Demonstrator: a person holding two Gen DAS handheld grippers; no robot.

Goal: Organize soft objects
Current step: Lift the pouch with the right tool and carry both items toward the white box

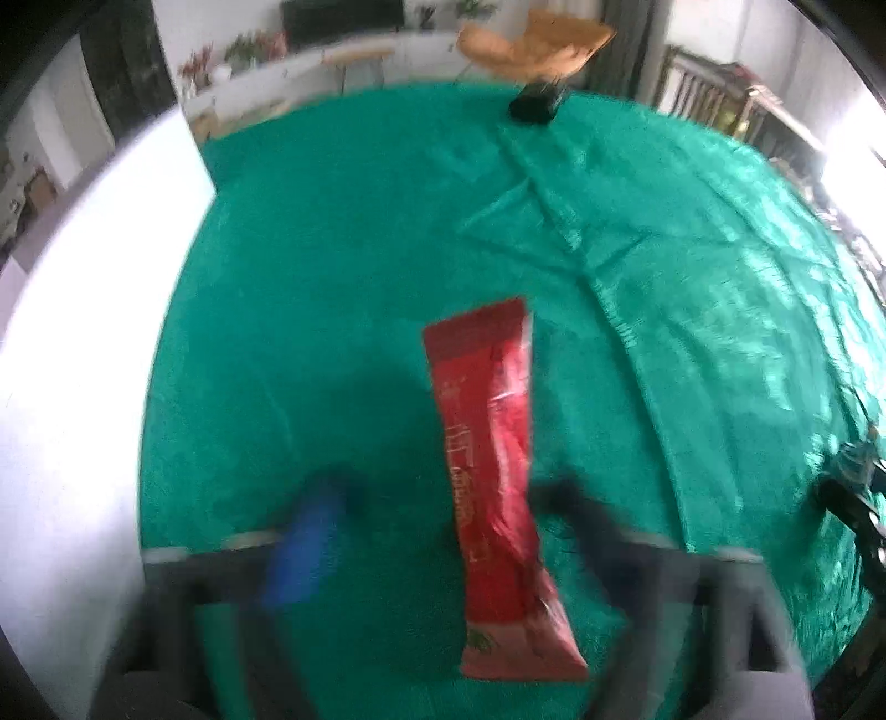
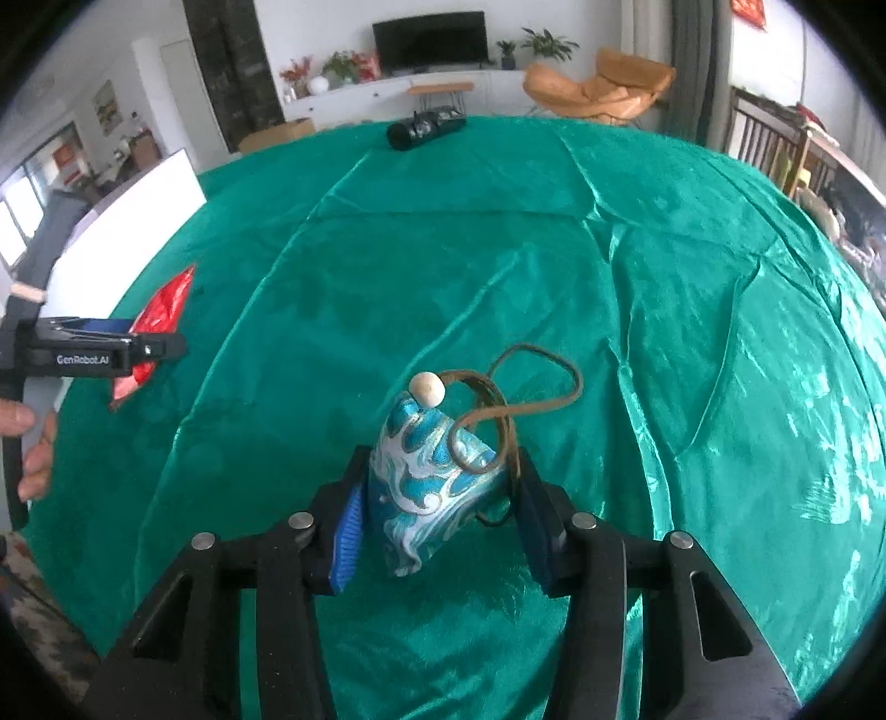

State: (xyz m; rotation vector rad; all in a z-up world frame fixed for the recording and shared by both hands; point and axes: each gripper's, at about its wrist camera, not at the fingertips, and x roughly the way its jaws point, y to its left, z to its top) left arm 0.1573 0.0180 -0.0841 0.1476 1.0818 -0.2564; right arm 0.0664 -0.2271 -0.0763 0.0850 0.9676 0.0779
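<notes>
a small blue-and-white brocade pouch (image 2: 432, 487) sits between the fingers of the right gripper (image 2: 437, 515), its blue pads (image 2: 349, 534) pressing both sides, so the claw is closed around it. the pouch stands near the middle of the green satin tablecloth (image 2: 609, 277), at the near edge. a pale round bead (image 2: 426, 389) tops it, and a brown cord (image 2: 531, 387) loops out from it onto the cloth to the far right.

well to the left, a red snack packet (image 1: 493, 459) lies lengthwise on the cloth in the left wrist view, running from near to far between the spread fingers of the left gripper (image 1: 443, 498). the fingers stand wide, apart from the packet on both sides; the view is motion-blurred. in the right wrist view the same gripper (image 2: 160, 350) appears at the left edge, held by a hand (image 2: 30, 443), with the packet (image 2: 160, 310) behind it.

at the far edge of the table lies a black cylindrical object (image 2: 423, 132). a white board (image 2: 133, 221) stands along the left side. beyond the table are an orange chair (image 2: 598, 91) and a television (image 2: 429, 39).
</notes>
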